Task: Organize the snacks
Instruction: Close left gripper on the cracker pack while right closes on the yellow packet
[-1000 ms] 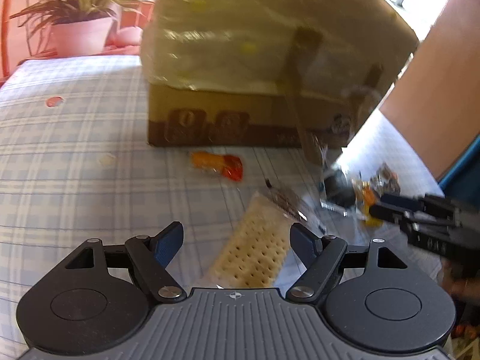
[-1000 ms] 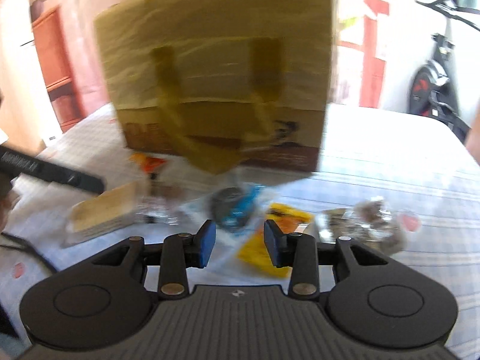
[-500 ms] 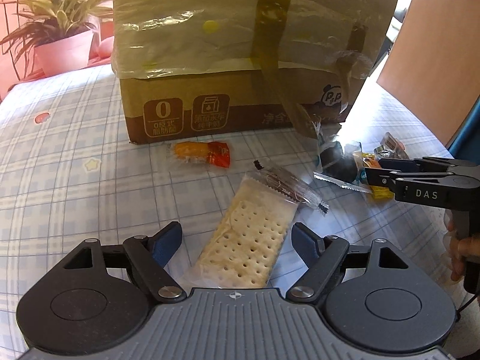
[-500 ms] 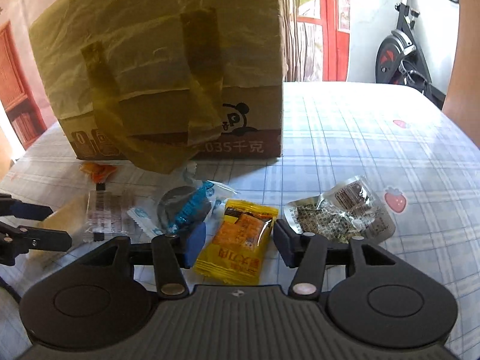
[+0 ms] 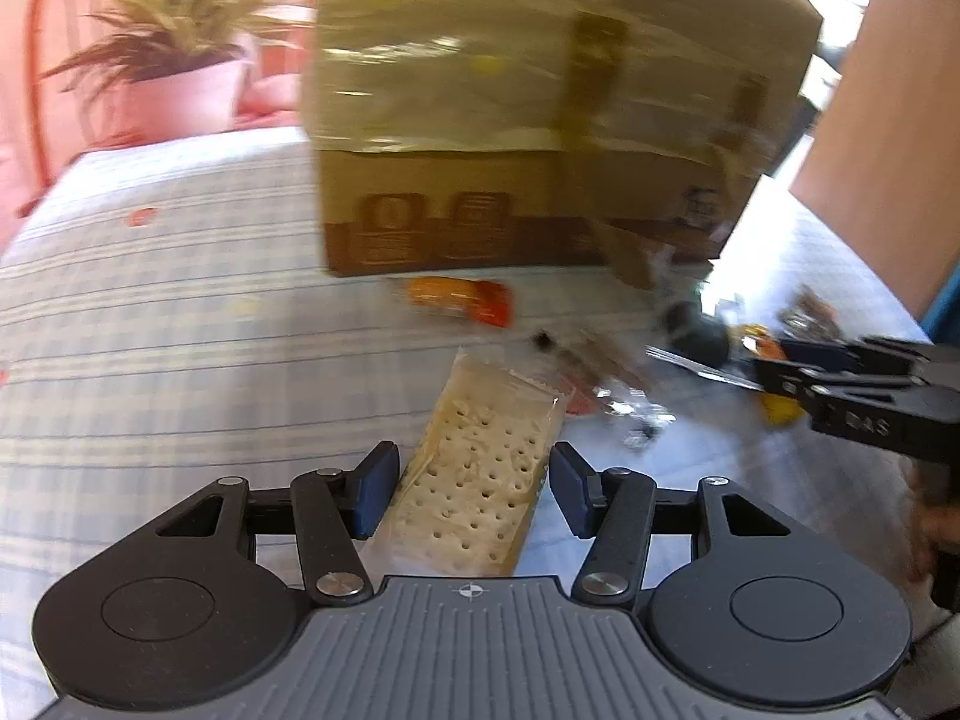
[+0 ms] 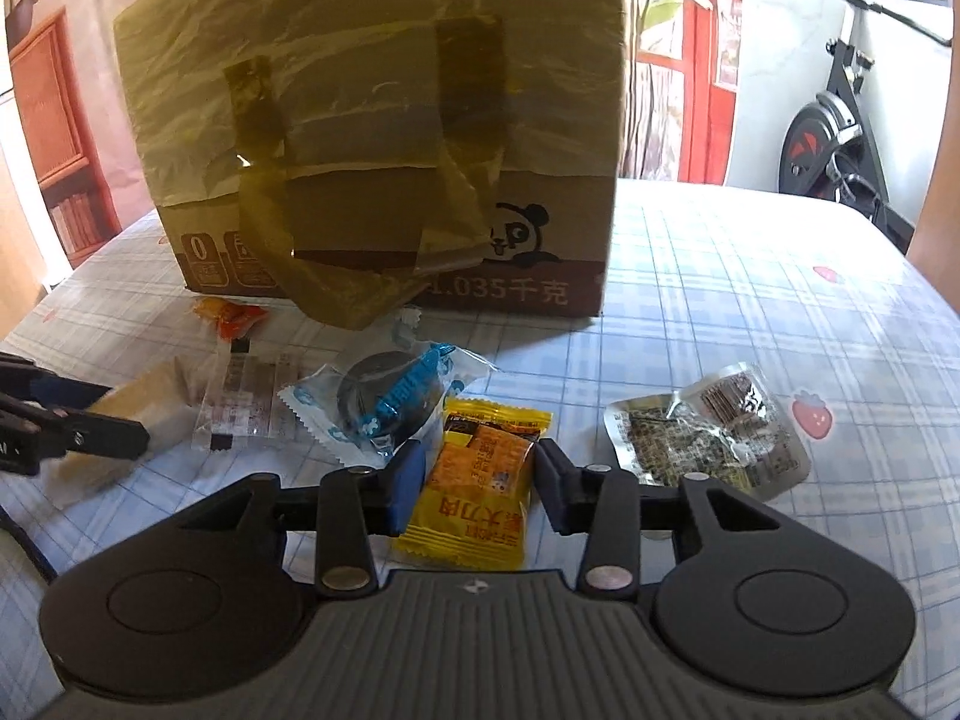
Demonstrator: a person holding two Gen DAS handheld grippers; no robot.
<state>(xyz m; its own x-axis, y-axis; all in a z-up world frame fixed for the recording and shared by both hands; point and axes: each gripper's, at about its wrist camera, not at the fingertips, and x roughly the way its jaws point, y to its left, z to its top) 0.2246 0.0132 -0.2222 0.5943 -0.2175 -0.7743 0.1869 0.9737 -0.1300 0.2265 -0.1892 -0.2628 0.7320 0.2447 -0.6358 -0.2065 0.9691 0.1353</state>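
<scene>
While both packets lie flat on the checked surface (image 6: 750, 276), each grasp should stay low and square so the fingers close on the wrapper edges rather than skid over them. At left, the left gripper (image 5: 473, 489) is released, its jaws straddling the cracker packet (image 5: 480, 480) without visibly touching it. At right, the right gripper (image 6: 477, 483) is likewise spread around the yellow snack packet (image 6: 480, 480), just before the cardboard box (image 6: 384, 138)

Left hand-held gripper (image 5: 473, 492) jaws narrowed around the cracker pack (image 5: 480, 492); right hand-held gripper (image 6: 477, 483) jaws narrowed beside the yellow packet (image 6: 477, 495), both still with gaps.
</scene>
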